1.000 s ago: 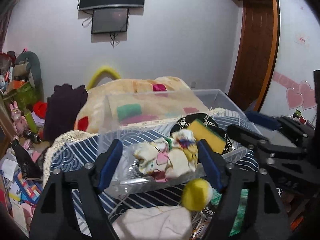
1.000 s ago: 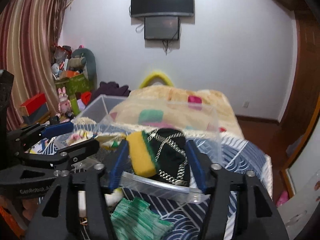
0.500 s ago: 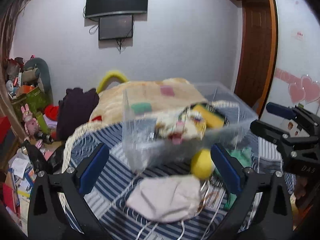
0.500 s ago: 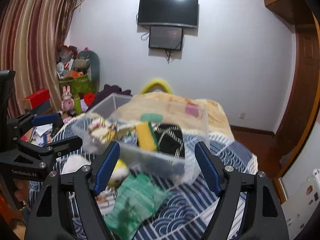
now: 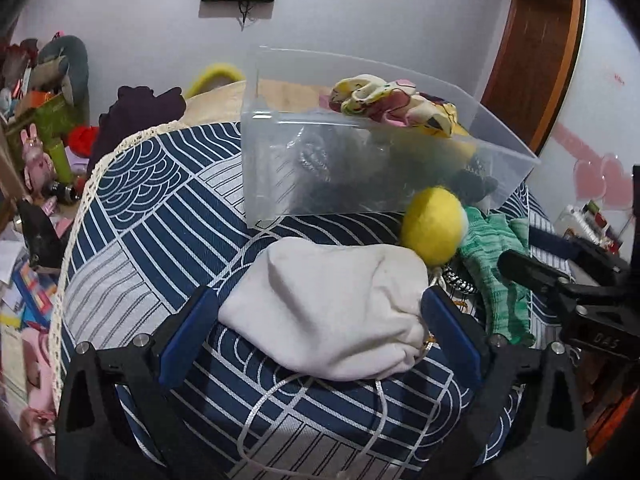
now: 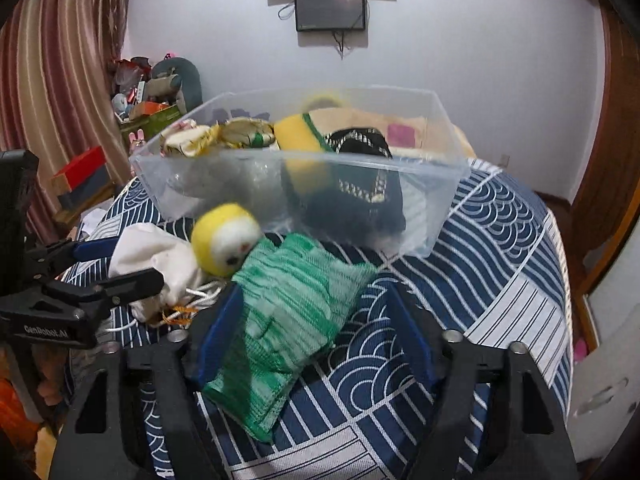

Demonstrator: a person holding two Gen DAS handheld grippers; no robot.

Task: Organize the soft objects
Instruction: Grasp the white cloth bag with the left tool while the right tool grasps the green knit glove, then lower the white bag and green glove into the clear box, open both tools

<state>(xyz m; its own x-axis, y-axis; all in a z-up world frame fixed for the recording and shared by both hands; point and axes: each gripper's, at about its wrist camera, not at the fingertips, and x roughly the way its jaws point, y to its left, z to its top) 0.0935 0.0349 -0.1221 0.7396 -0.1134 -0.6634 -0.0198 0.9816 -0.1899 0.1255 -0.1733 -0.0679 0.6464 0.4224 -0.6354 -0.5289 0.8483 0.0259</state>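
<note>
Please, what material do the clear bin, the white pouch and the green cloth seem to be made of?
Clear bin: likely rigid, glossy plastic; its contents show through the walls.
White pouch: probably matte woven cotton; soft folds and a drawstring cord.
Green cloth: looks knitted or terry; ribbed, streaked texture, though slightly blurred.

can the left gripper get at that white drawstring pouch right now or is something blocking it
Probably yes. The left gripper is open with its fingers either side of the white pouch, which lies uncovered on the blue patterned cloth. The yellow ball only touches its far edge.
</note>
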